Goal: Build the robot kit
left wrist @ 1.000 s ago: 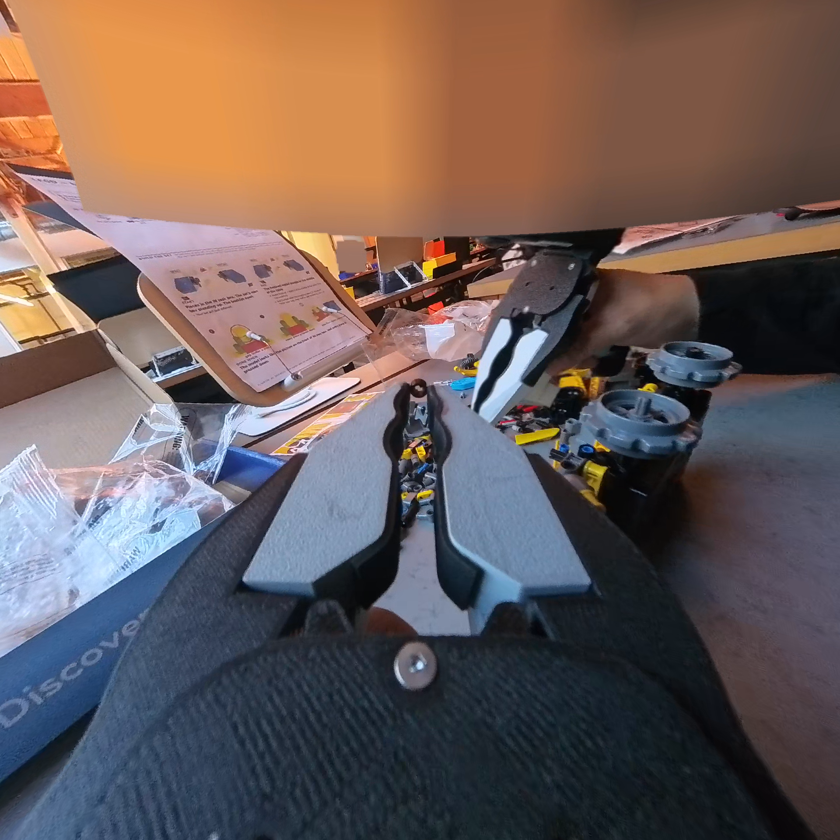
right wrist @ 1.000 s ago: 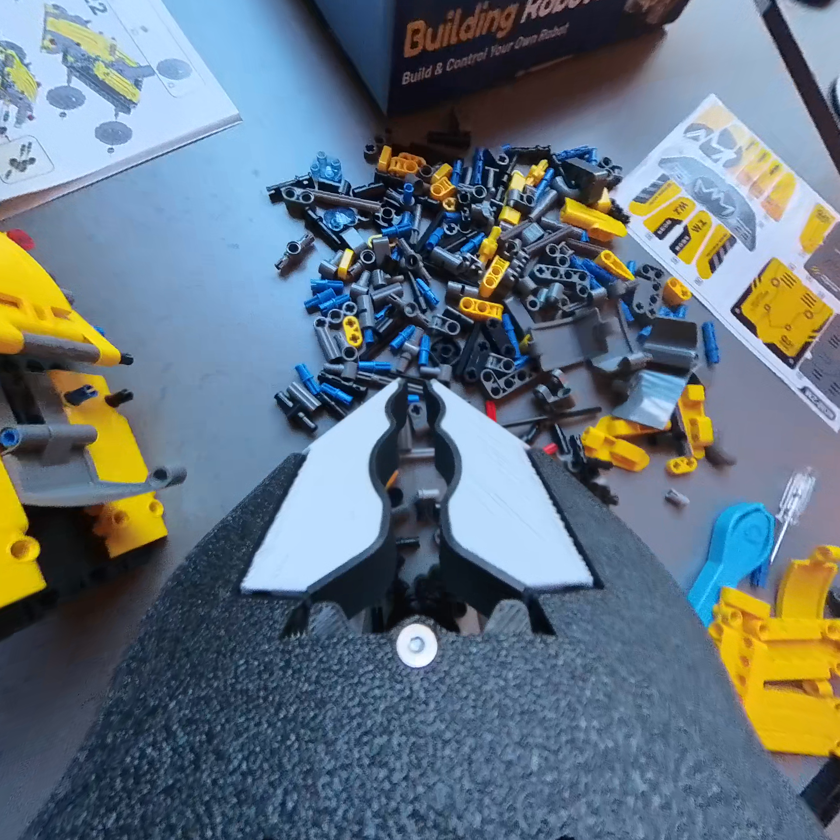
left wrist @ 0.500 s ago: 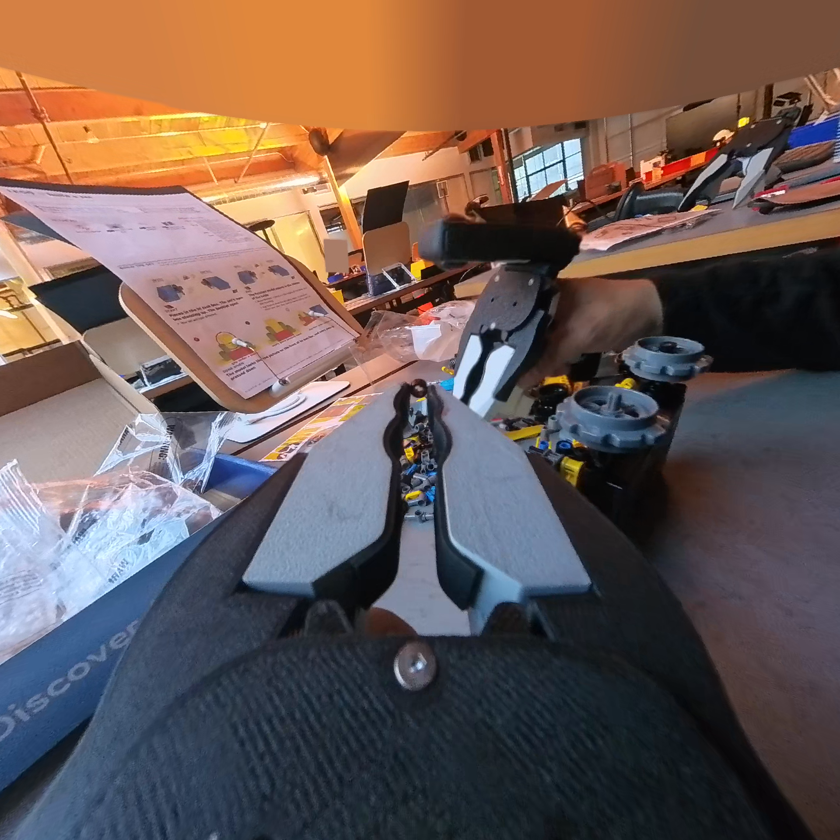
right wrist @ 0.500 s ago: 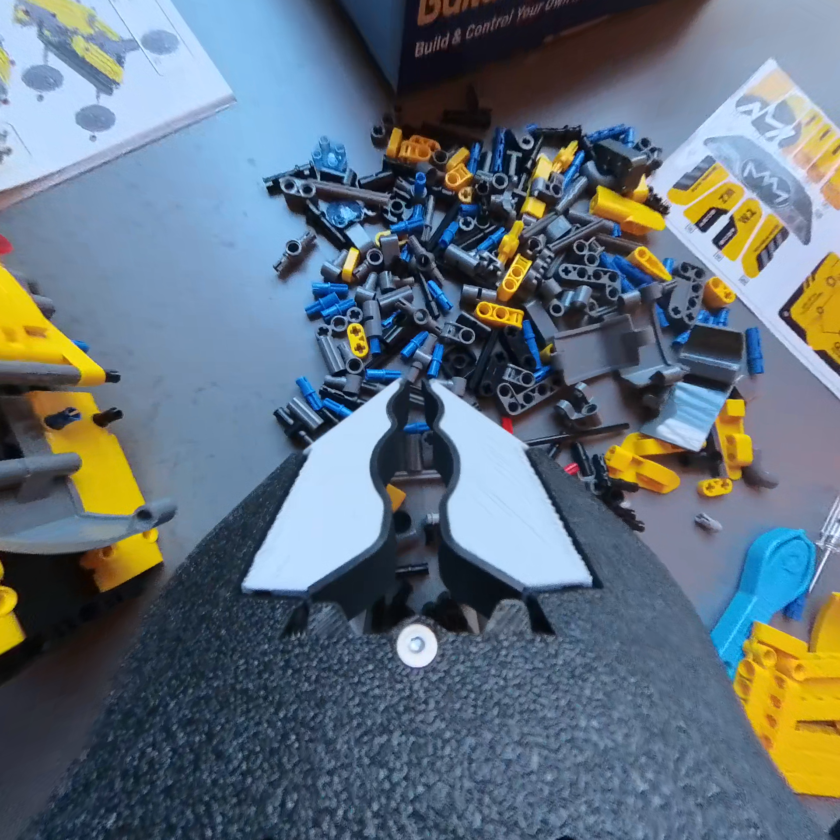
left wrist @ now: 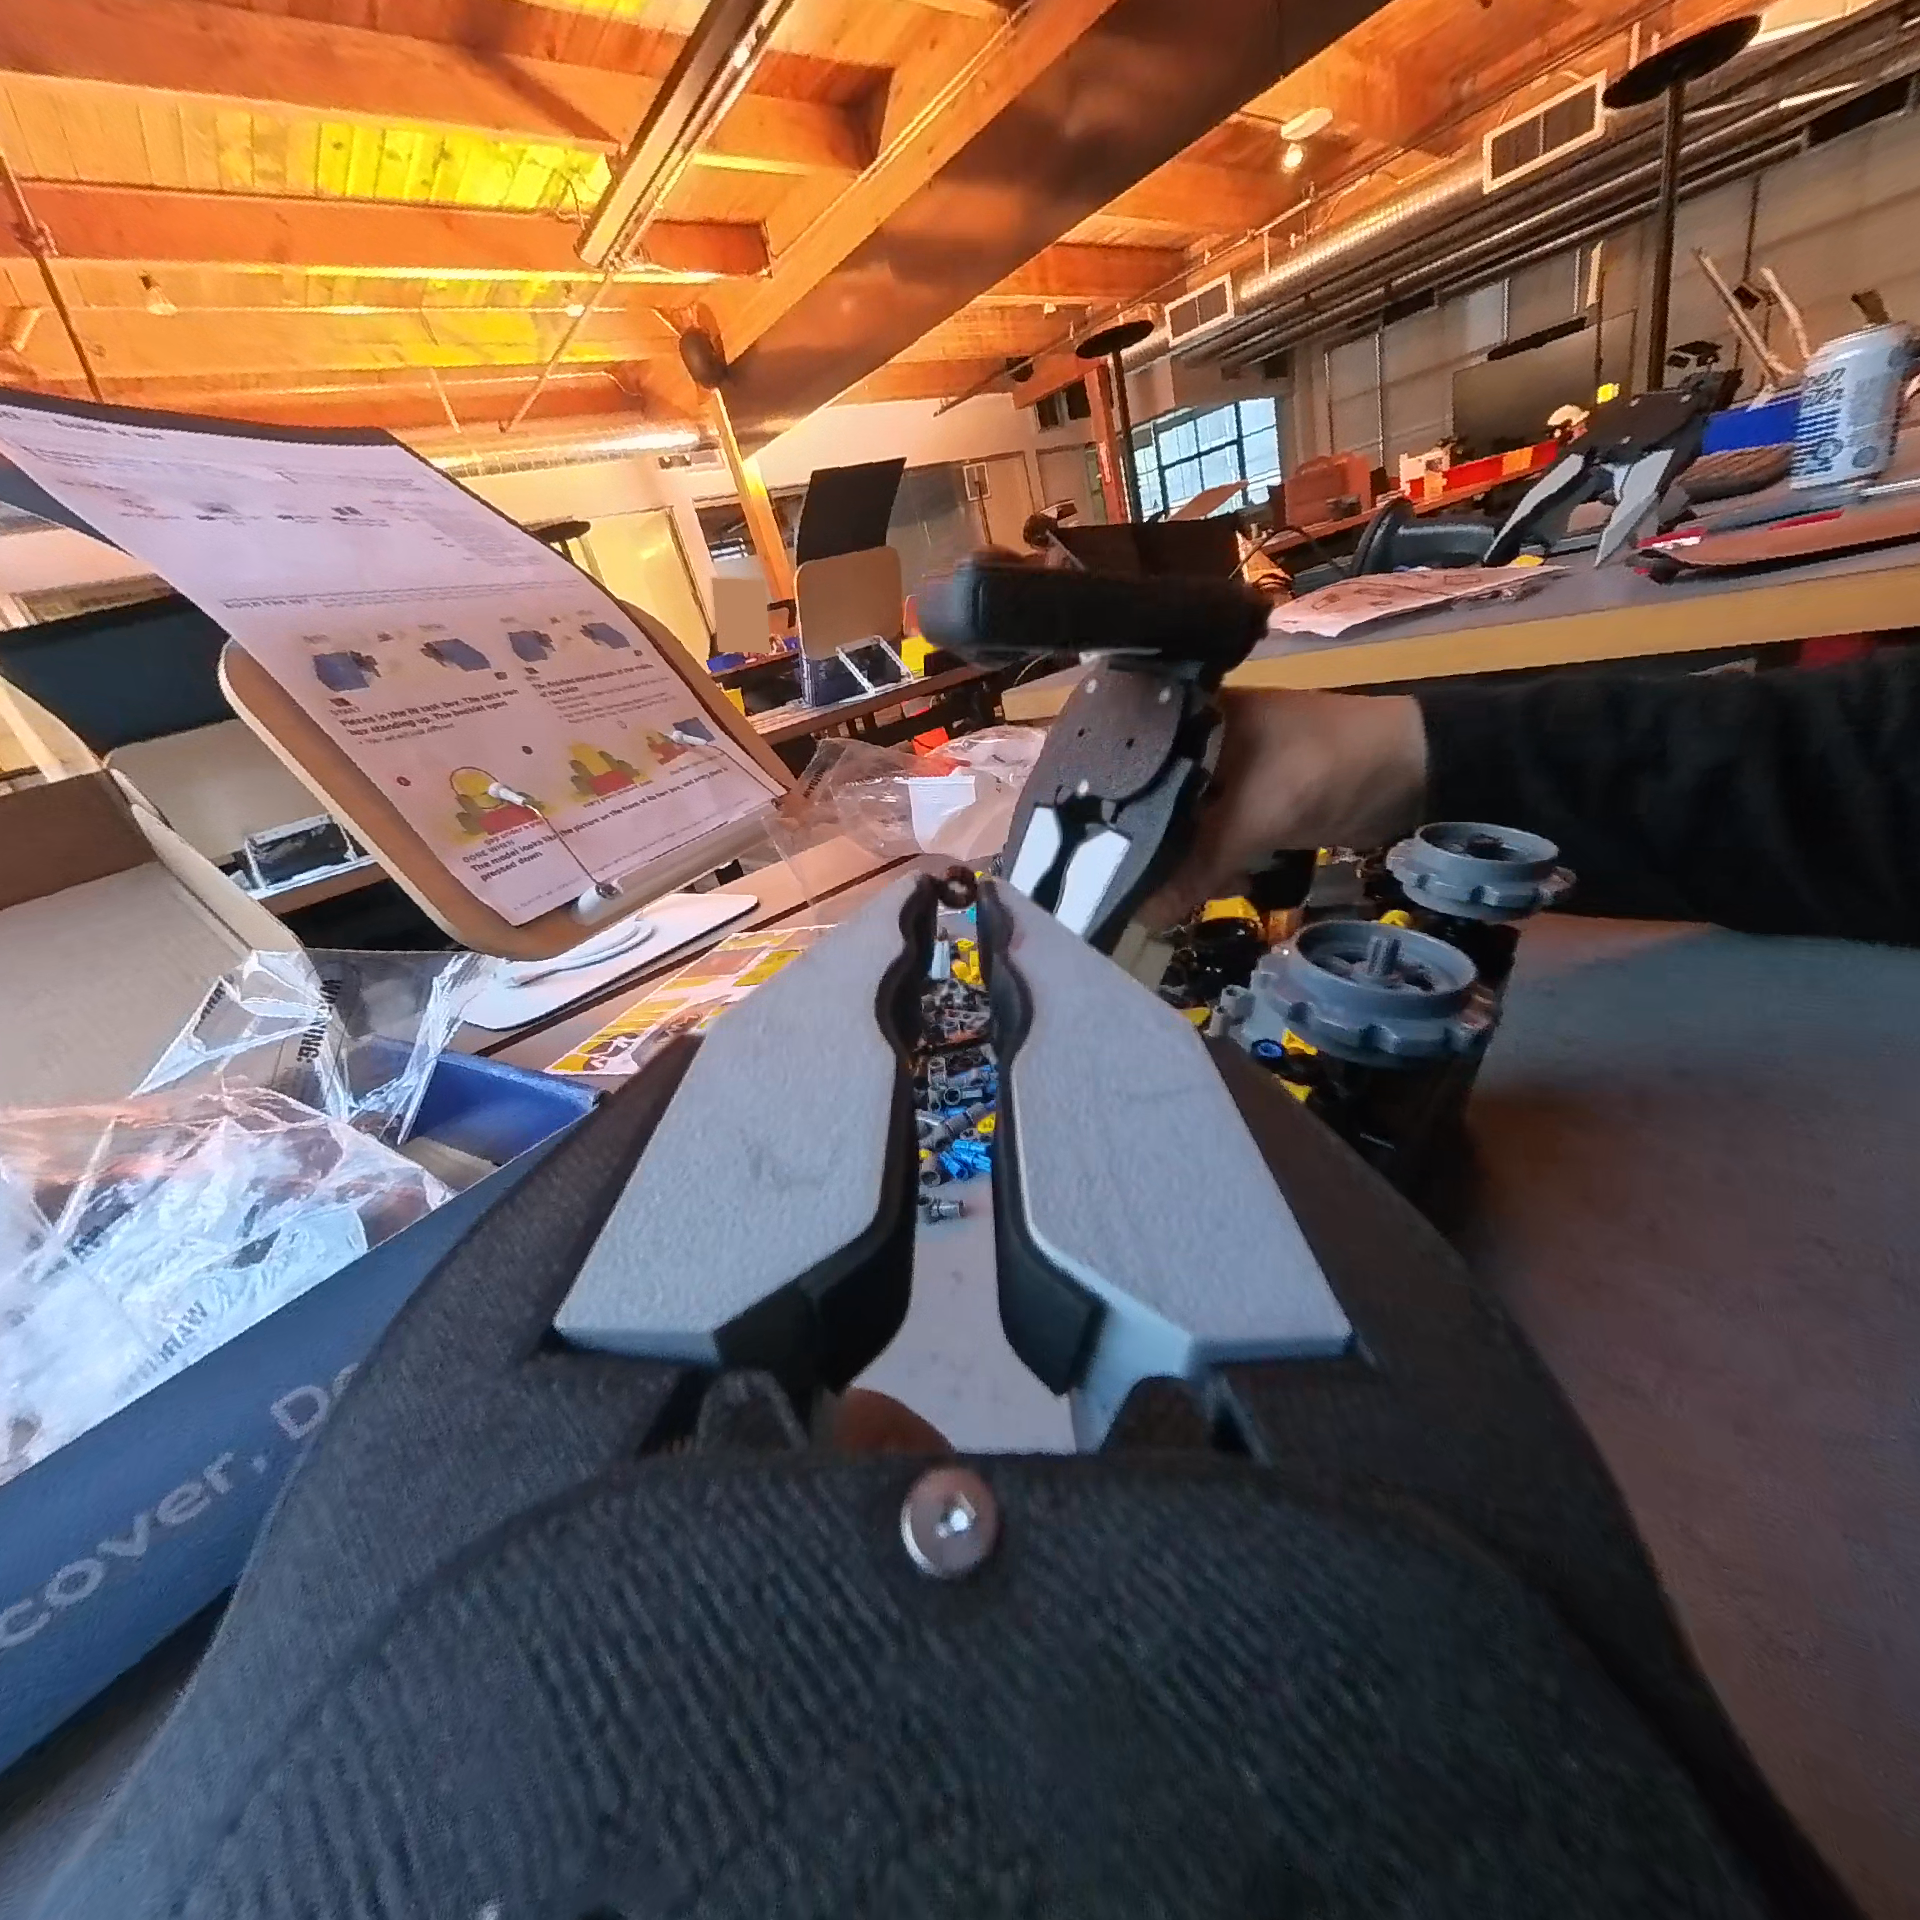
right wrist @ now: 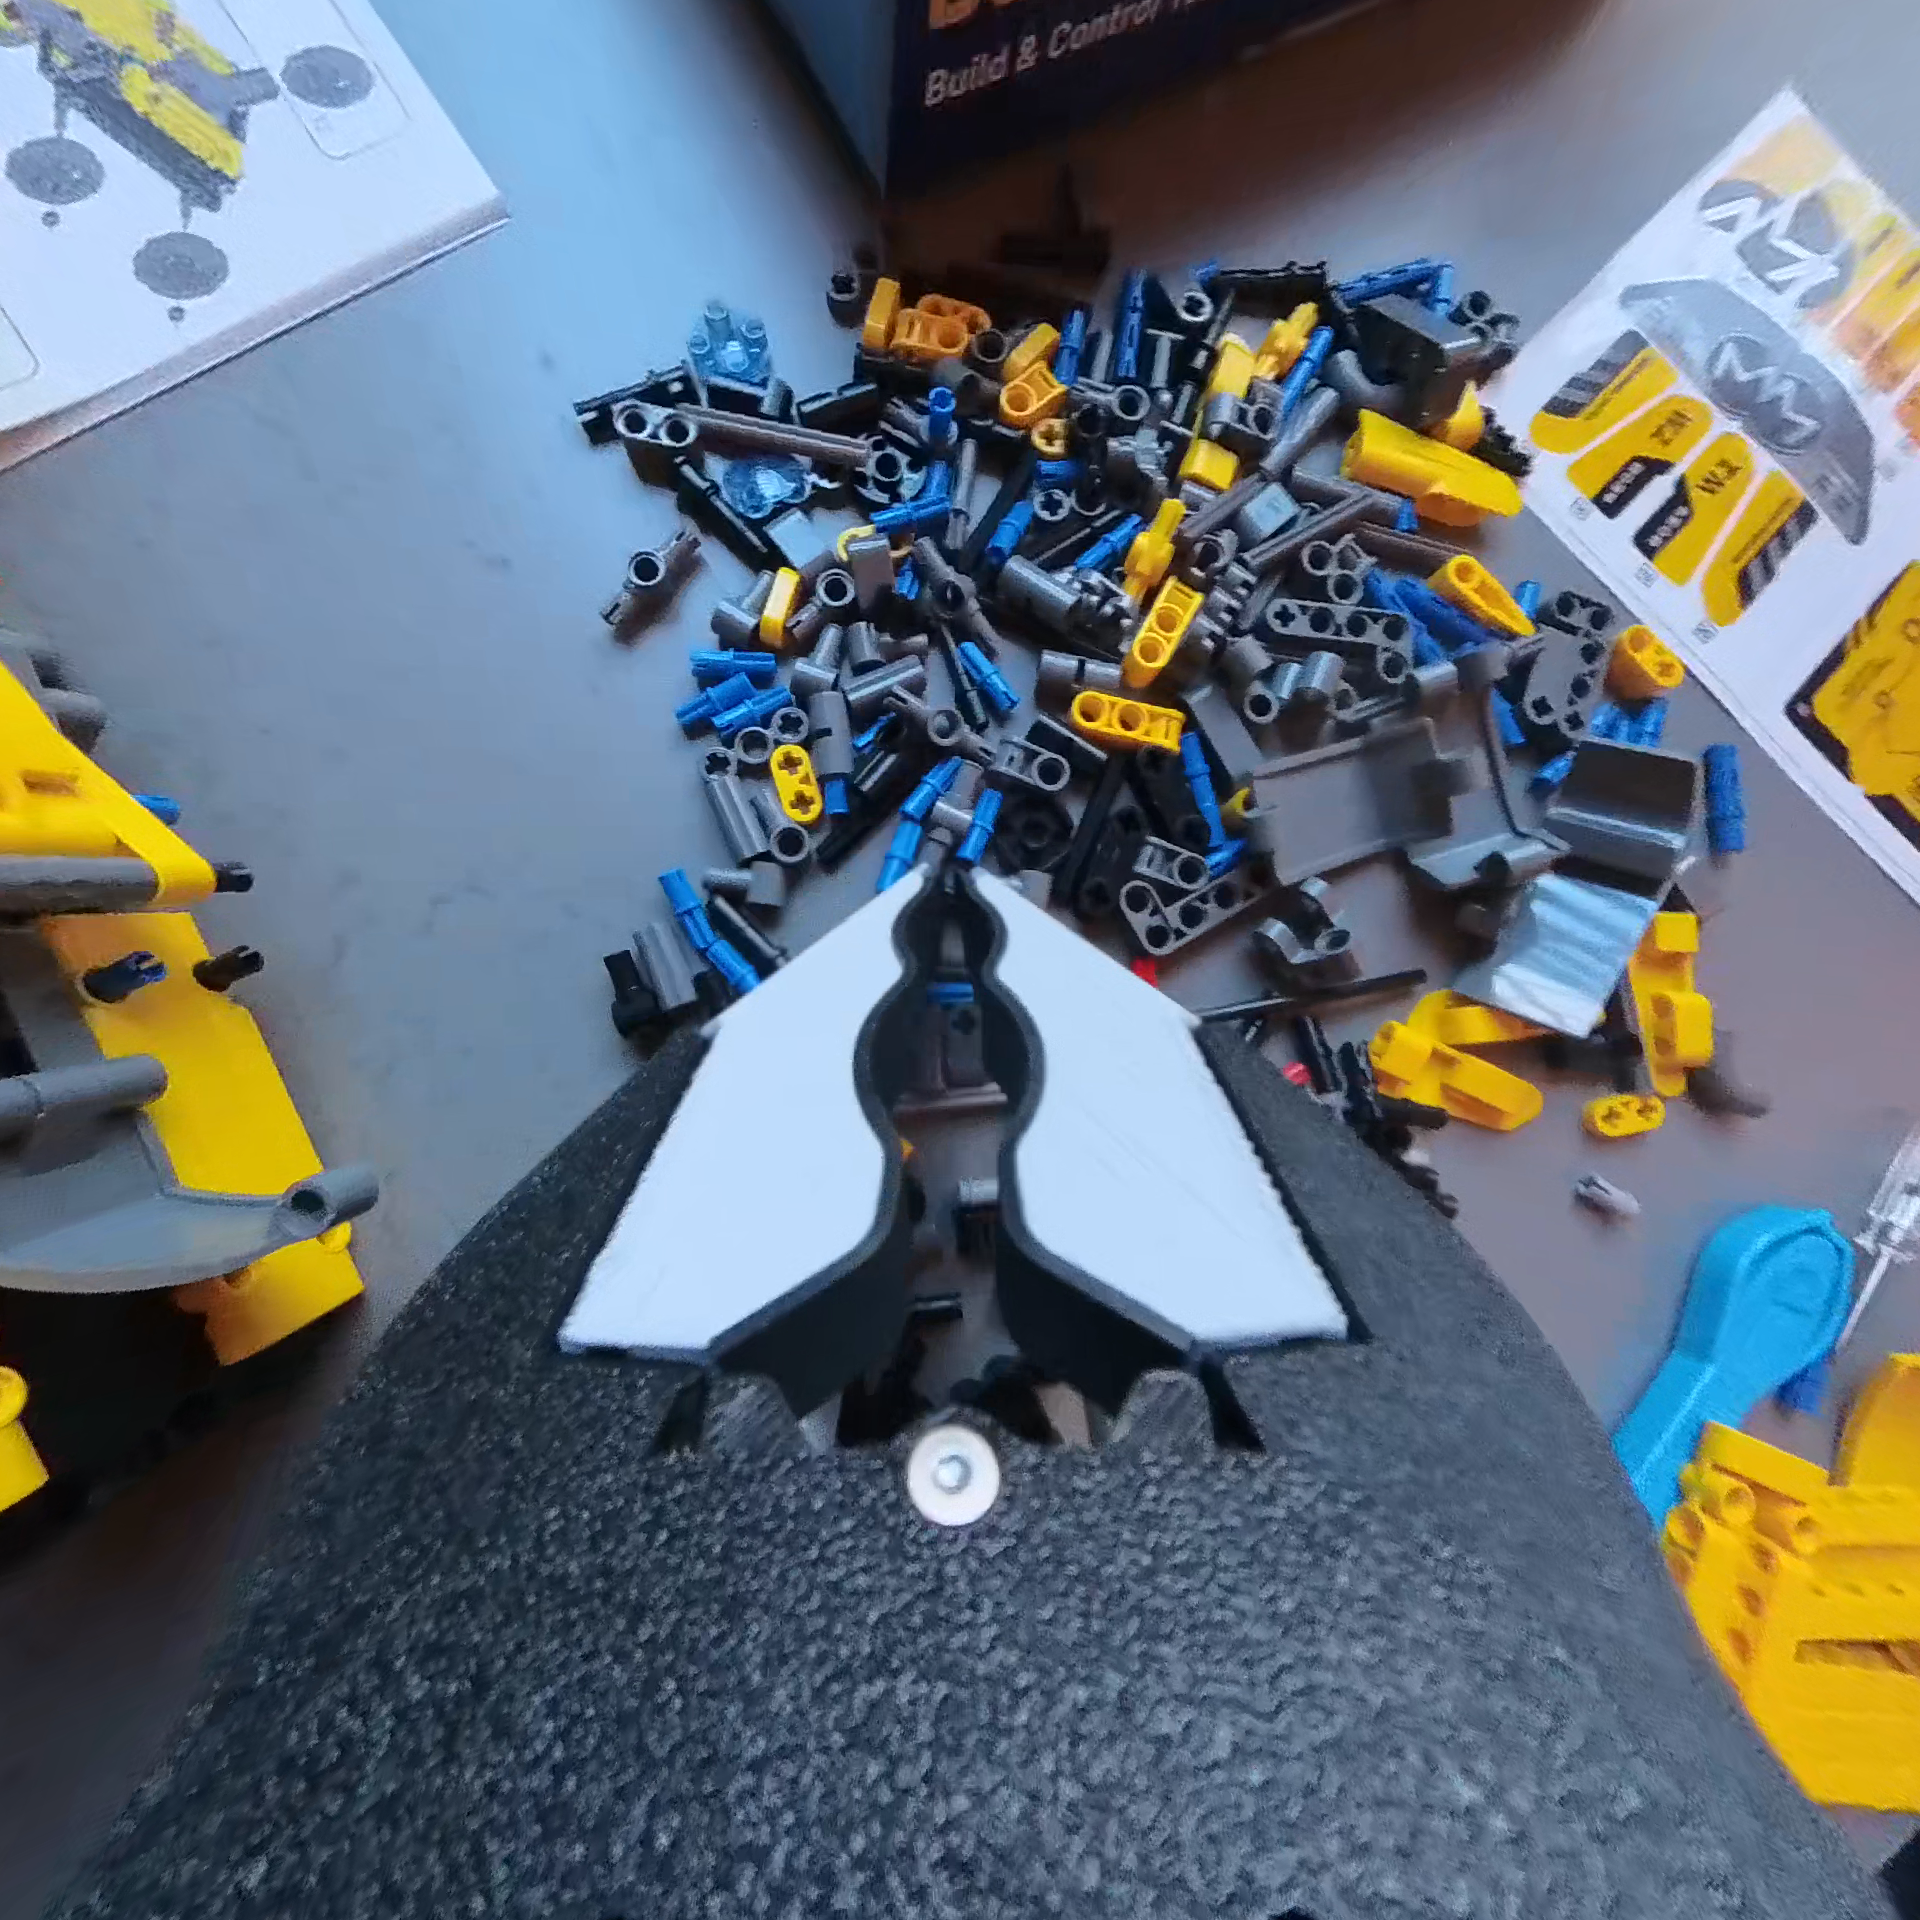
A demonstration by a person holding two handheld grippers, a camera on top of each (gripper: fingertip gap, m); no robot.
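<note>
Left gripper (left wrist: 956, 902) is clenched on a tiny dark ring (left wrist: 954, 884), caught right at the very tips and held up above the table (left wrist: 1714, 1299). That's a thin hold. My read is that steady pressure and no twisting are what keep a piece this small from popping out.

Right gripper (right wrist: 948, 885) points down over the parts pile (right wrist: 1143, 623), fingers drawn together tip to tip at the pile's near edge, among blue pins and grey connectors. Whether a piece is caught between them, I can't tell.

Around the pile in the right wrist view: booklet (right wrist: 208, 135) at 10 o'clock, sticker sheet (right wrist: 1714, 468) at 2 o'clock, yellow model (right wrist: 125, 1039) at 9 o'clock, blue tool (right wrist: 1745, 1340) at 4 o'clock.

Containers now. In the left wrist view the blue box (left wrist: 156, 1475) sits at 8 o'clock, open-topped and stuffed with crumpled clear bags (left wrist: 156, 1195); what is under them is hidden. A cardboard box (left wrist: 104, 935) stands at 9 o'clock, contents out of sight. The loose parts lie in no container at all, spread straight on the table.
</note>
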